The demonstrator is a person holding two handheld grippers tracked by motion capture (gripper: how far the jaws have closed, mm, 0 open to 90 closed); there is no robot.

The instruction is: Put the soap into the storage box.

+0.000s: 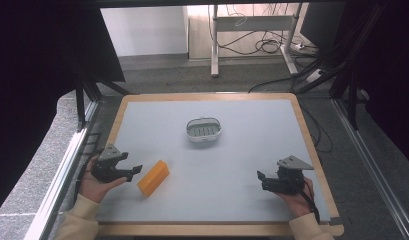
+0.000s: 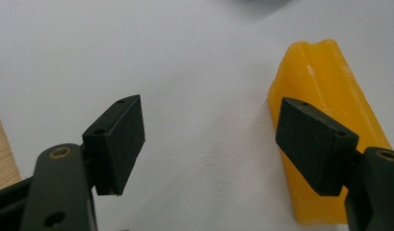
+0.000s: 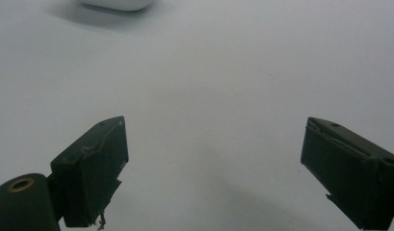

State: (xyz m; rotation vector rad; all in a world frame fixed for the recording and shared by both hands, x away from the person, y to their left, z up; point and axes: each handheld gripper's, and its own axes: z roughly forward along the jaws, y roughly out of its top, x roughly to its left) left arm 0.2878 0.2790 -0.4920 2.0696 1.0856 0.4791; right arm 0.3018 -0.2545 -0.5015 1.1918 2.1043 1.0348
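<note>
- Left tongs (image 1: 134, 171) are held wide open, nothing gripped; right tongs (image 1: 260, 181) gape likewise.
- The yellow soap bar (image 1: 153, 177) lies on the grey surface (image 1: 242, 150), just beside one left jaw (not between).
- Closing now would likely nudge it aside.
- The white soap dish (image 1: 204, 130) sits well apart.

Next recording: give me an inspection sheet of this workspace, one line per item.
Surface: grey mat on a wood-edged table.
Job's things: yellow bar lying flat near the left gripper; white slotted dish farther back, nothing in it.
Clutter: nothing seen.
Grippers: left open, bar beside one jaw, not between them; right gripper open, nothing between its jaws.
Cables: loose loops on the floor behind.
Surroundings: desk frame, dark curtains.
</note>
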